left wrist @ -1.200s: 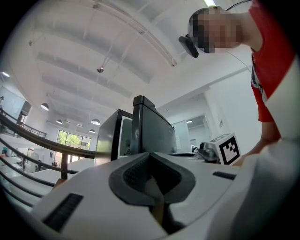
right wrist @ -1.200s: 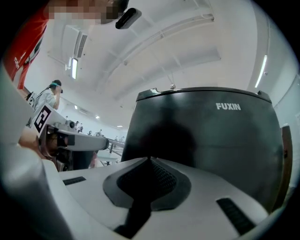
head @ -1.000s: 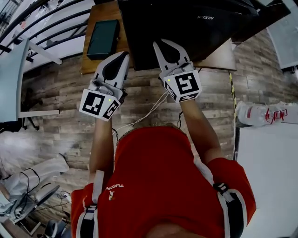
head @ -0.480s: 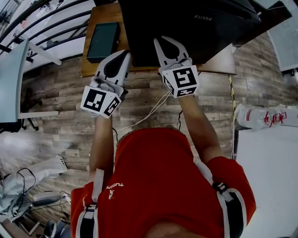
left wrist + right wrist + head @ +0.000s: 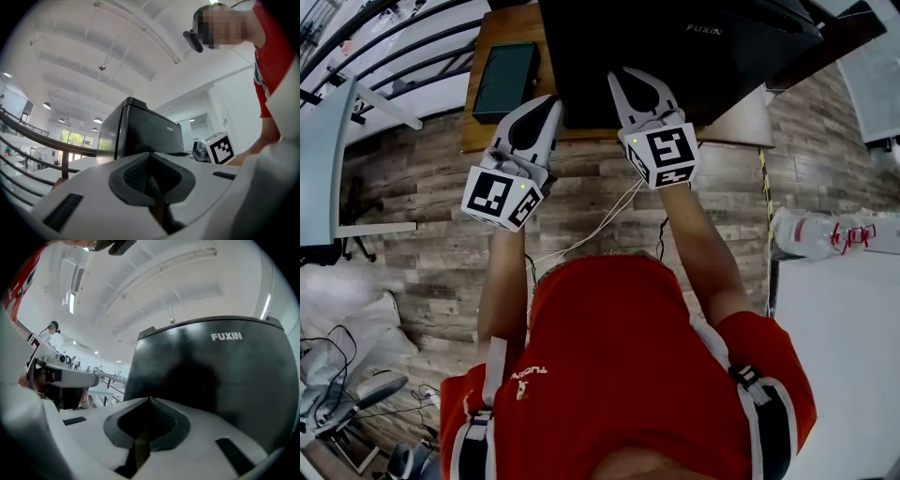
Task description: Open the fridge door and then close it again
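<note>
The black fridge [image 5: 675,47] stands on a wooden table [image 5: 487,131], its door shut. Its door front with the maker's name fills the right gripper view [image 5: 211,371]. My right gripper [image 5: 616,77] is shut and empty, with its tips over the fridge's front edge in the head view; I cannot tell if they touch the door. Its pads meet in the right gripper view [image 5: 150,400]. To the left, my left gripper [image 5: 551,103] is shut and empty, by the fridge's front left corner. The left gripper view shows that corner [image 5: 136,136] beyond the shut left gripper [image 5: 150,154].
A dark green flat box [image 5: 508,78] lies on the wooden table left of the fridge. A white table [image 5: 844,356] with clear plastic bottles [image 5: 816,232] is at the right. Railings and a desk are at the left, with cables on the wood floor.
The right gripper has moved a little forward toward the fridge front. The left gripper has hardly moved. Both stay shut.
</note>
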Action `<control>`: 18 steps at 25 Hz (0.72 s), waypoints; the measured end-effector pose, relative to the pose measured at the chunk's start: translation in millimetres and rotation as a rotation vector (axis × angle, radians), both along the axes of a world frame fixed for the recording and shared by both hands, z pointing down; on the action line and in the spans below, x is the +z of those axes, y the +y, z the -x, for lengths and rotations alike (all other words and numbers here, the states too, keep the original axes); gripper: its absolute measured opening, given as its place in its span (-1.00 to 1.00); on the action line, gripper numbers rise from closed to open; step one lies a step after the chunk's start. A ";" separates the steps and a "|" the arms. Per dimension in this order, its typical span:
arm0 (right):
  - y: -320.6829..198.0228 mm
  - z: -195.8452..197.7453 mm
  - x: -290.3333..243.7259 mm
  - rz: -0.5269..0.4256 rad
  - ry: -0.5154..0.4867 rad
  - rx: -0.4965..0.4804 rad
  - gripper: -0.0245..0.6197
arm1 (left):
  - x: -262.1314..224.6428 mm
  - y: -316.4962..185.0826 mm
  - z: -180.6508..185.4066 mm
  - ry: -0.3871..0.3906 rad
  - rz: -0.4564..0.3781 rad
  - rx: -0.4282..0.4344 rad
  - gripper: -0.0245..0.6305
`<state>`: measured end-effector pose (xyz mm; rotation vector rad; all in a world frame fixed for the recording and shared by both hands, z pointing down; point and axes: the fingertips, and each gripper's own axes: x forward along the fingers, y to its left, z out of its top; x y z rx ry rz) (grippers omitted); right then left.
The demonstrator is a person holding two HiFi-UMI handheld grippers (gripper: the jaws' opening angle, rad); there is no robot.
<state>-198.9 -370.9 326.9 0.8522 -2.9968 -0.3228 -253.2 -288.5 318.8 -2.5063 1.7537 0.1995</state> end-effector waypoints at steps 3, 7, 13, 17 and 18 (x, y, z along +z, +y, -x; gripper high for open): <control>10.1 2.6 -2.1 -0.005 -0.003 -0.032 -0.84 | -1.0 2.6 0.6 -0.003 0.000 -0.005 -0.90; 30.3 4.6 -6.4 -0.009 -0.013 -0.085 -0.84 | -1.7 6.3 0.1 -0.006 0.001 -0.010 -0.90; 64.2 2.6 -16.8 -0.014 -0.036 -0.164 -0.84 | -3.4 13.9 -6.1 -0.004 -0.002 -0.015 -0.90; 81.3 0.5 -17.8 -0.016 -0.045 -0.194 -0.85 | -2.2 19.1 -11.0 -0.003 -0.003 -0.011 -0.90; 84.4 0.0 -17.2 -0.016 -0.046 -0.198 -0.85 | -1.9 20.0 -12.0 -0.002 -0.003 -0.009 -0.90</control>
